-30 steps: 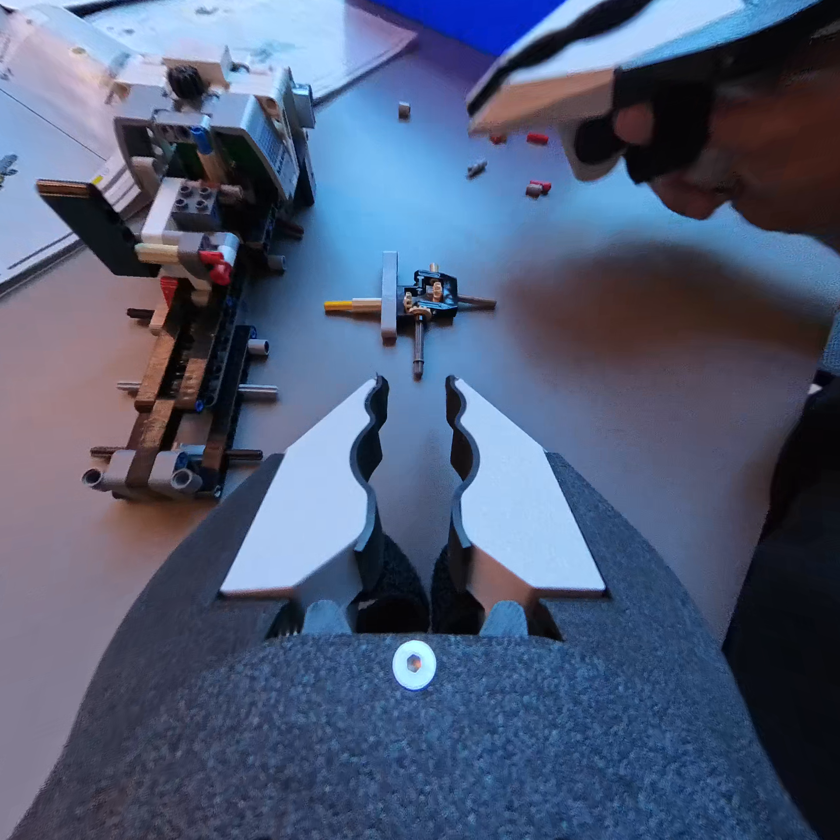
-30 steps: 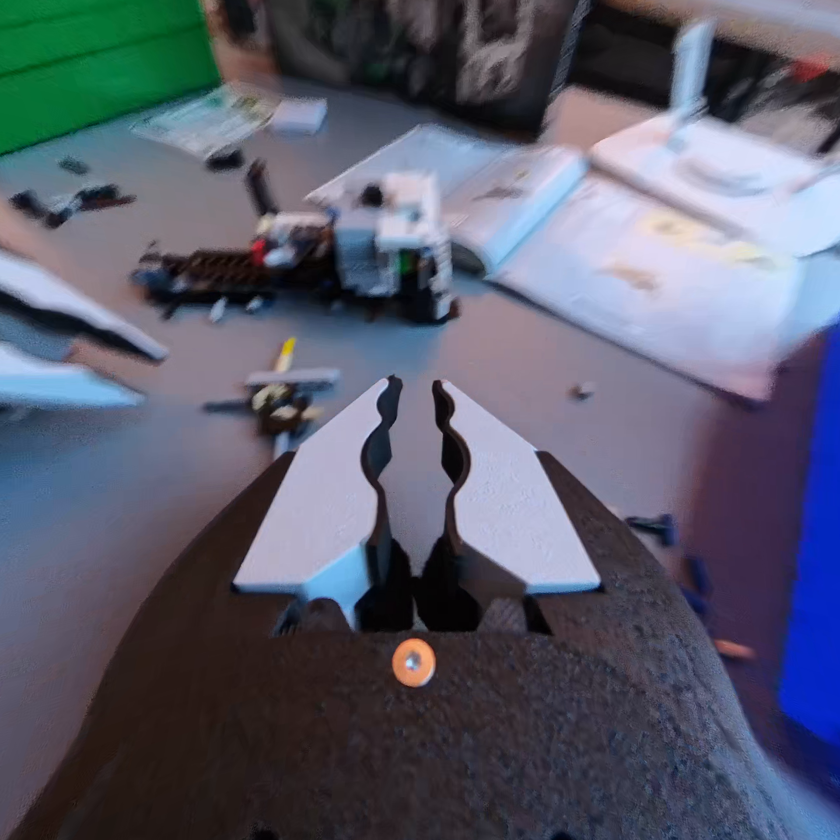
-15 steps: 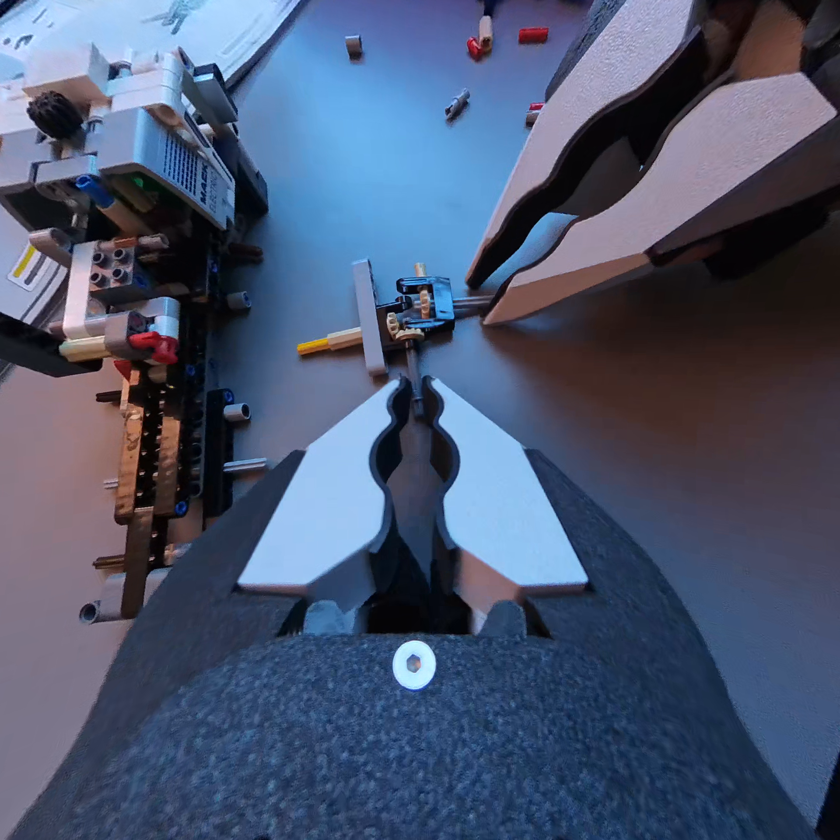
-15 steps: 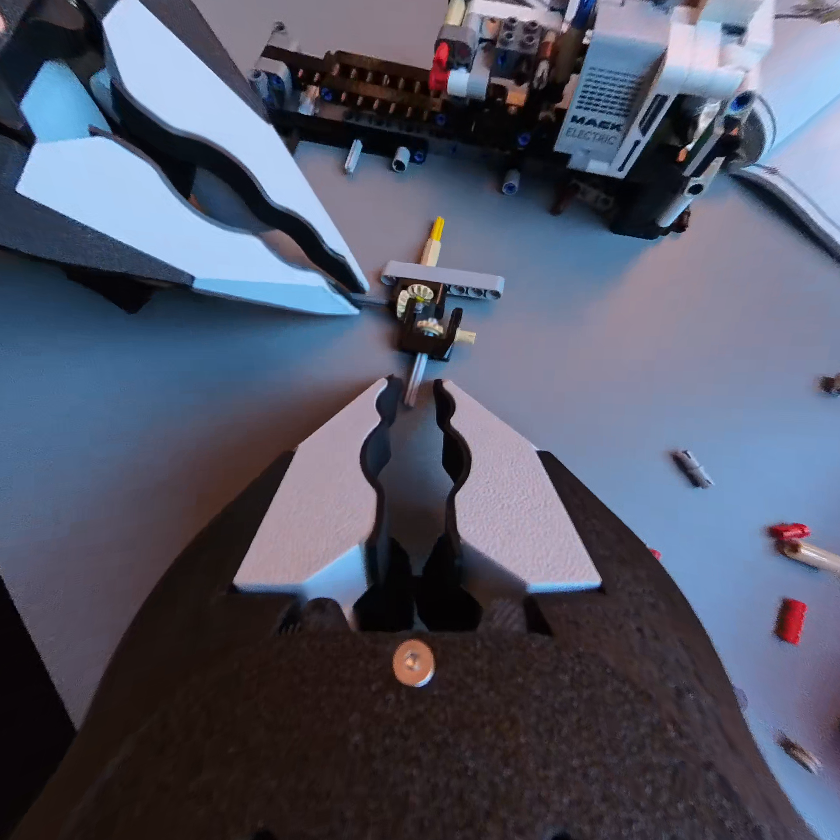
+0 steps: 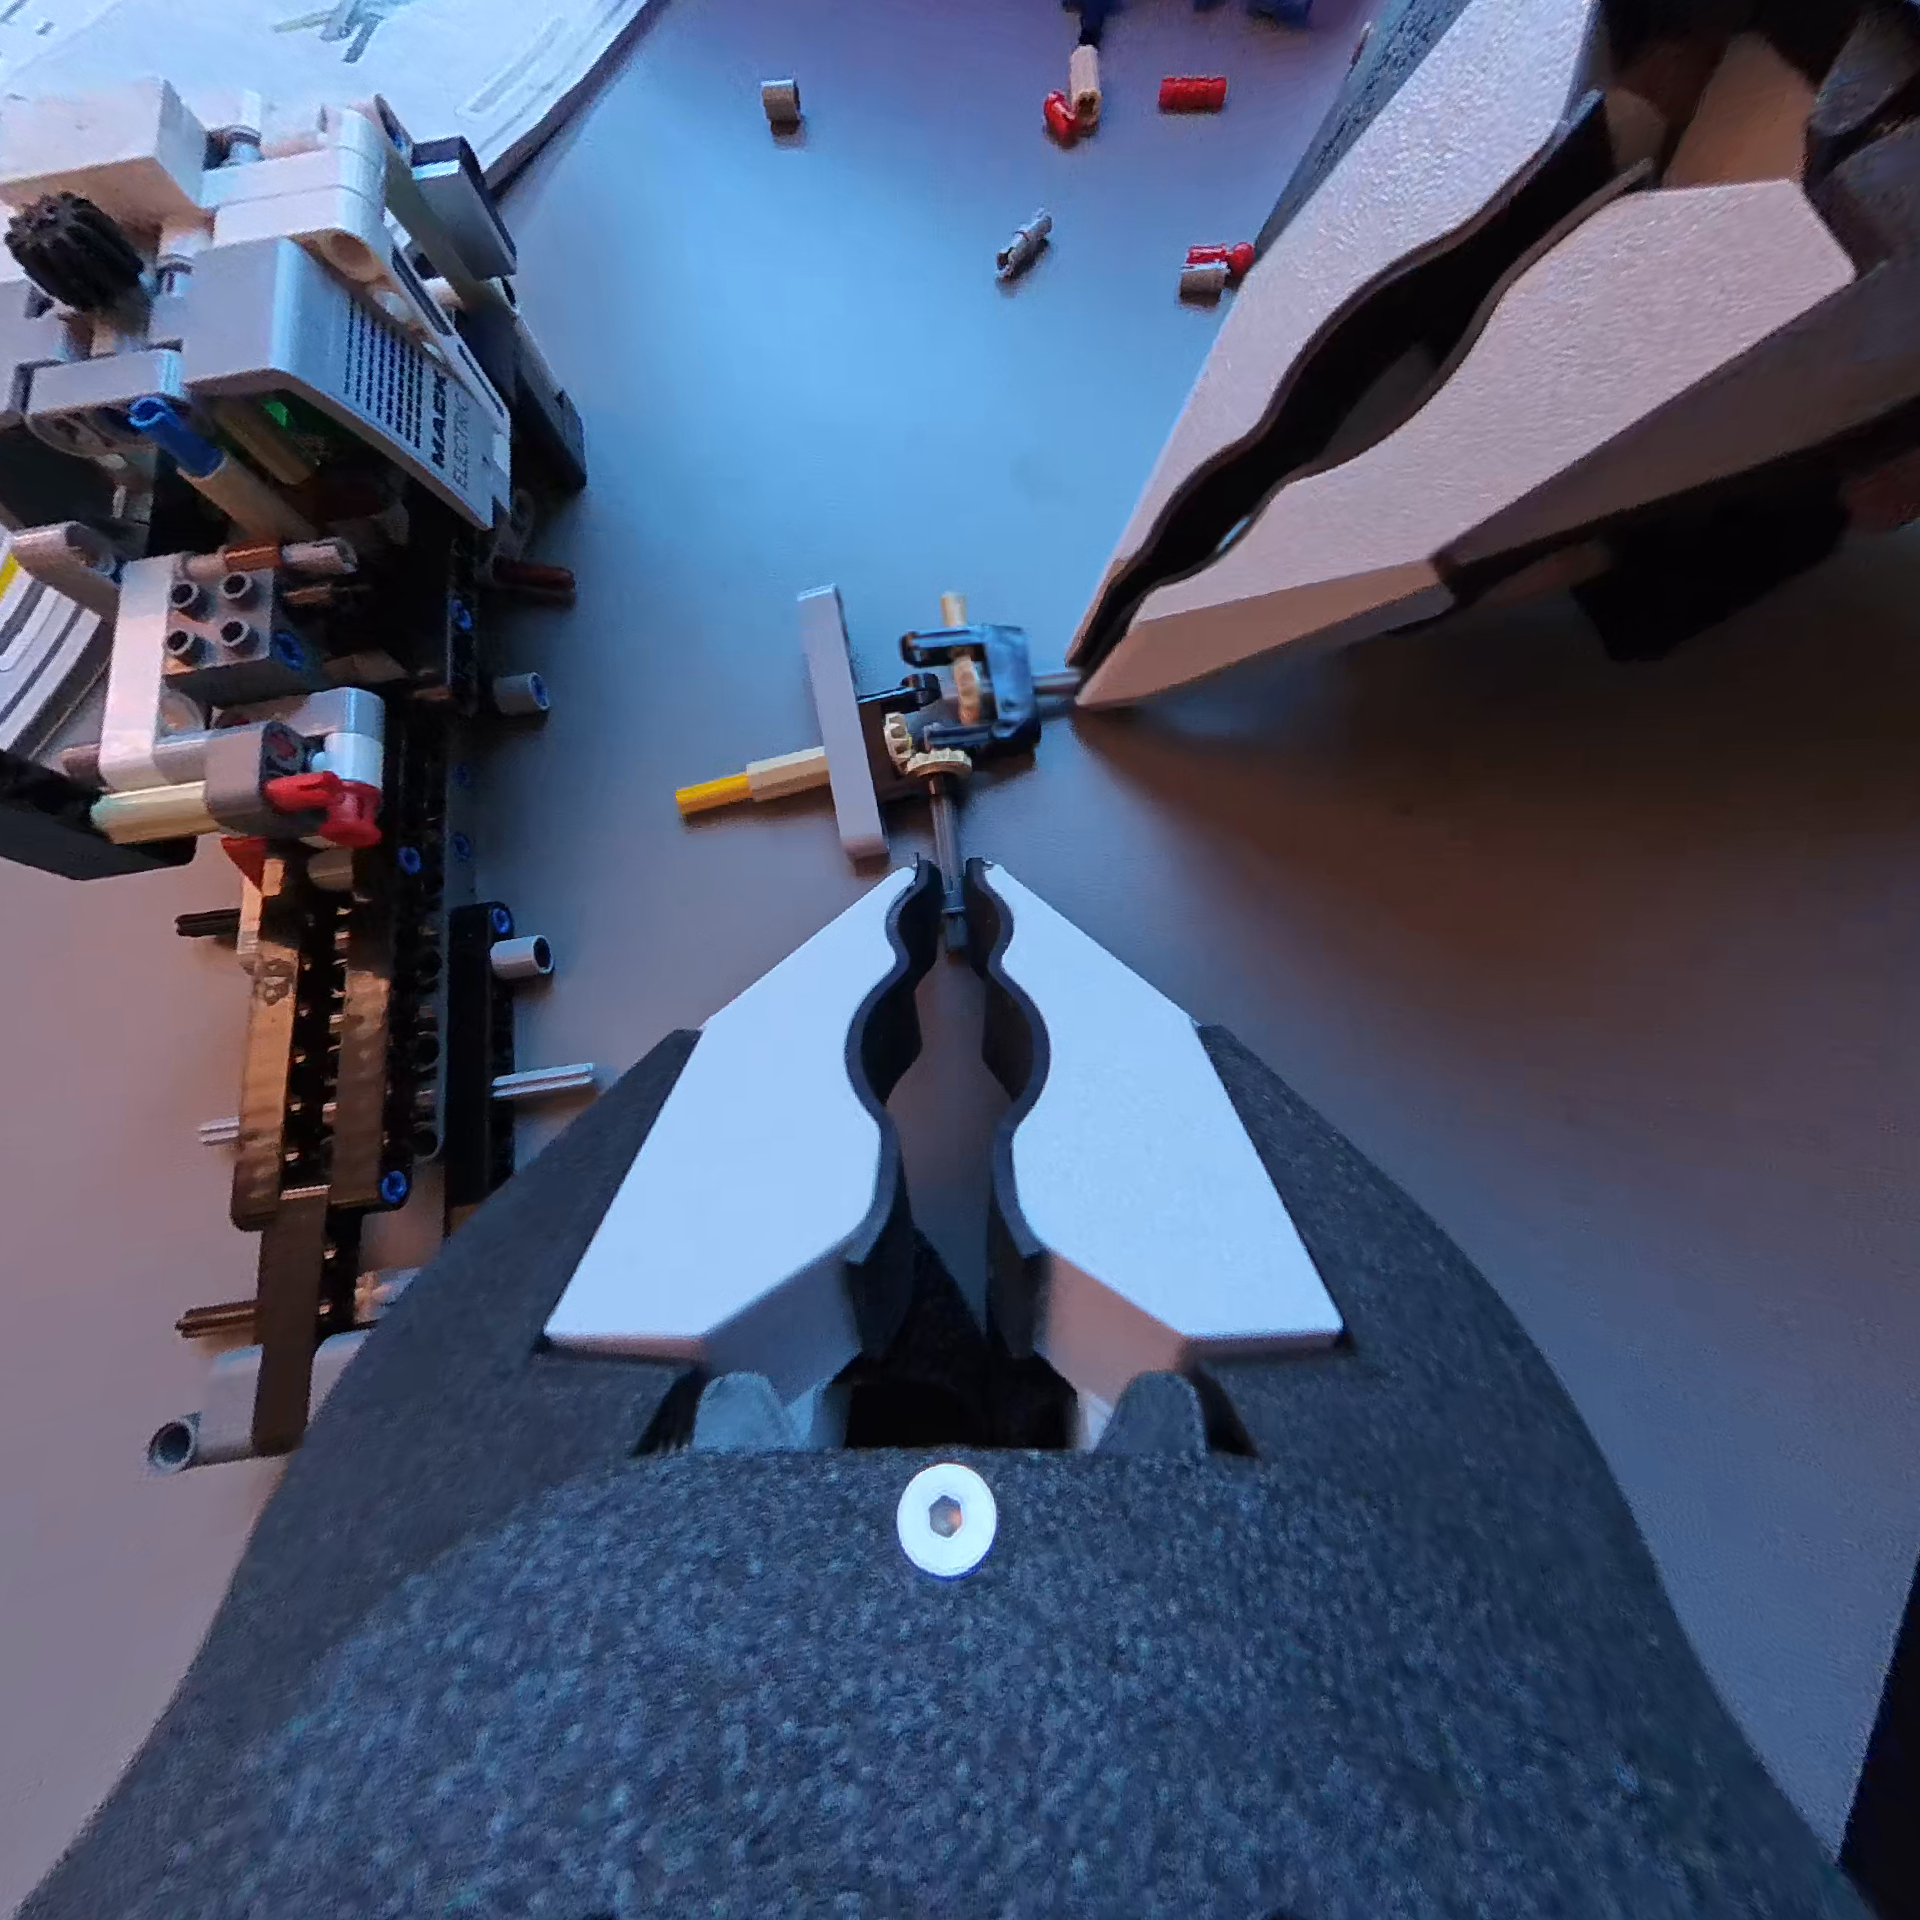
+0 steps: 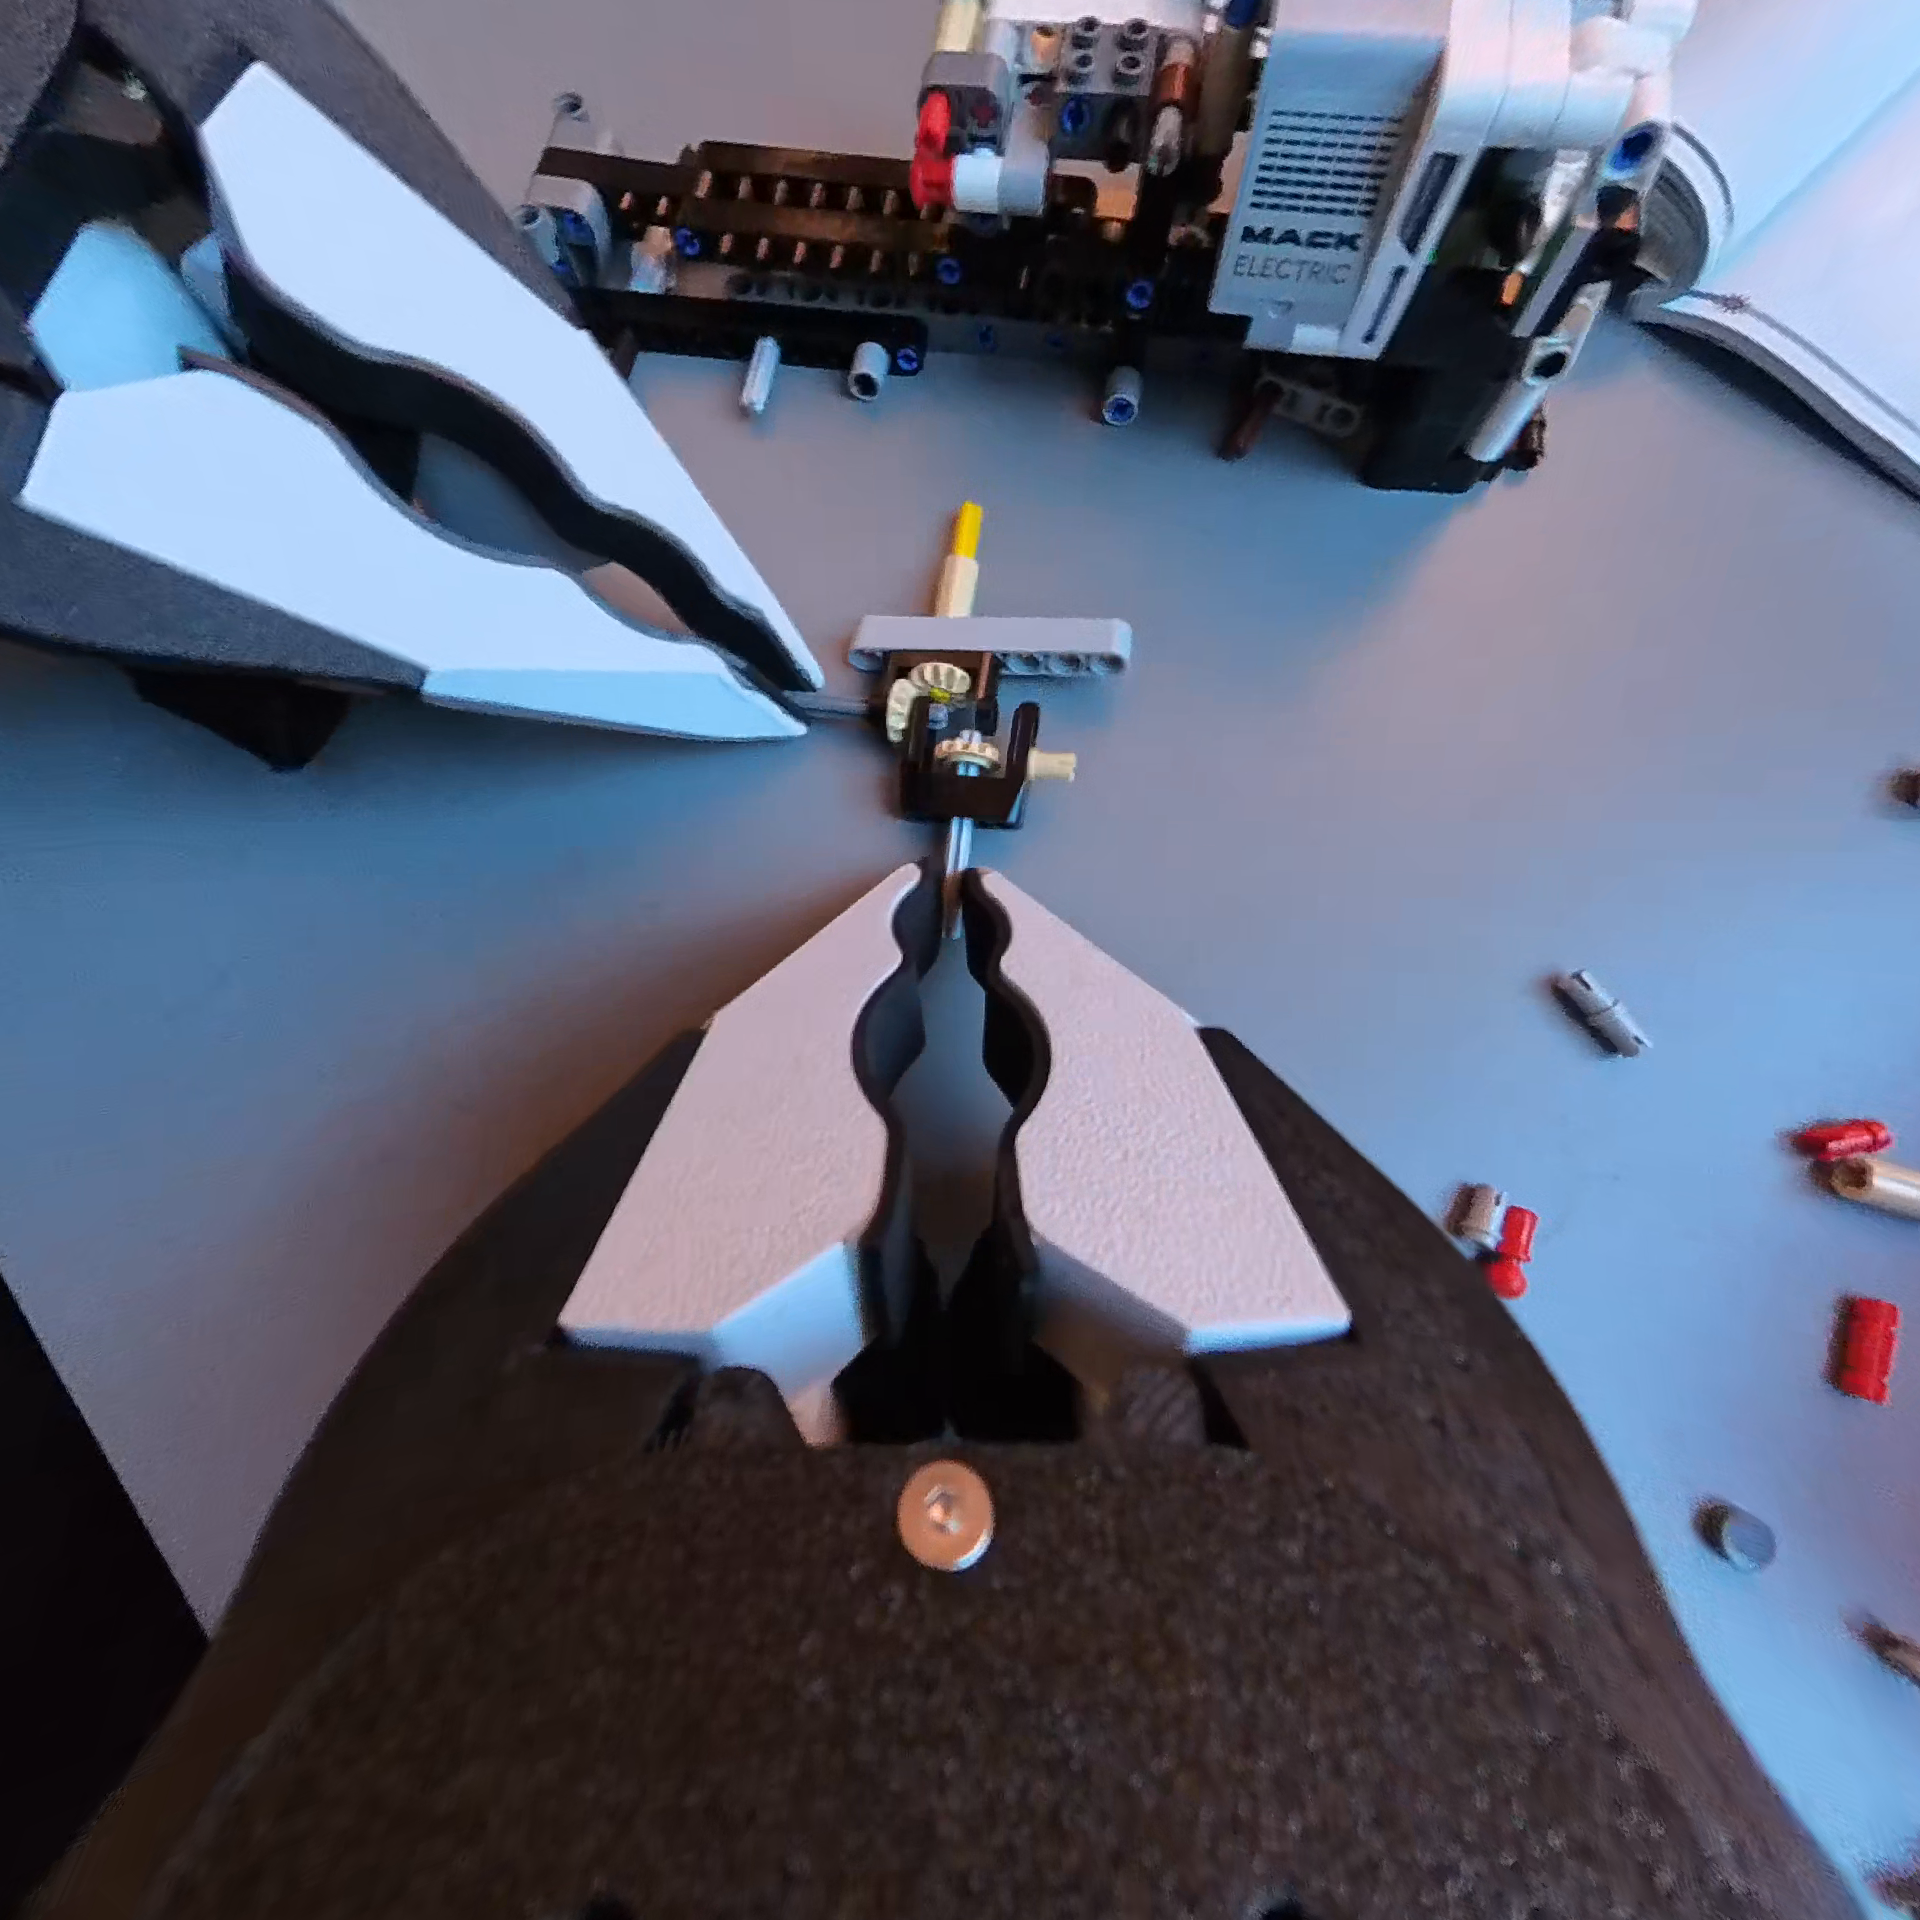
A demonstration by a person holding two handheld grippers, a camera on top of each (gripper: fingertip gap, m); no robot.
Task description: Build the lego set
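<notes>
A wide, smooth grey tabletop [image 6: 1403,644] is being shown from two gripper-mounted cameras, and no more of the room than this surface is being shown. The largest thing on it, a long partly built truck model of black studded beams and a white-and-grey cab [image 6: 1091,208], is lying along the far edge in the right wrist view, with an open white instruction booklet [image 6: 1829,291] beside it. Near the middle of the table, well apart from the truck, a small gear subassembly of black frame, tan gears and a light grey beam [image 5: 914,717] is being held where it lies, with two thin axles sticking out at right angles to each other. The left gripper [image 5: 948,894] is being kept nearly closed on the dark grey axle [image 5: 948,831], which is pointing straight back along that gripper's fingers. The right gripper [image 6: 948,894] is likewise being pinched, almost fully closed, on the silver-grey axle [image 6: 958,847] pointing toward it. Both grippers are thus being met end-on by an axle, neither nearer than the other, so any coming lift or pull is judged to depend on moving along those crossed axes. Small loose red, tan and grey pins [image 6: 1860,1351] are lying scattered to the right.
</notes>
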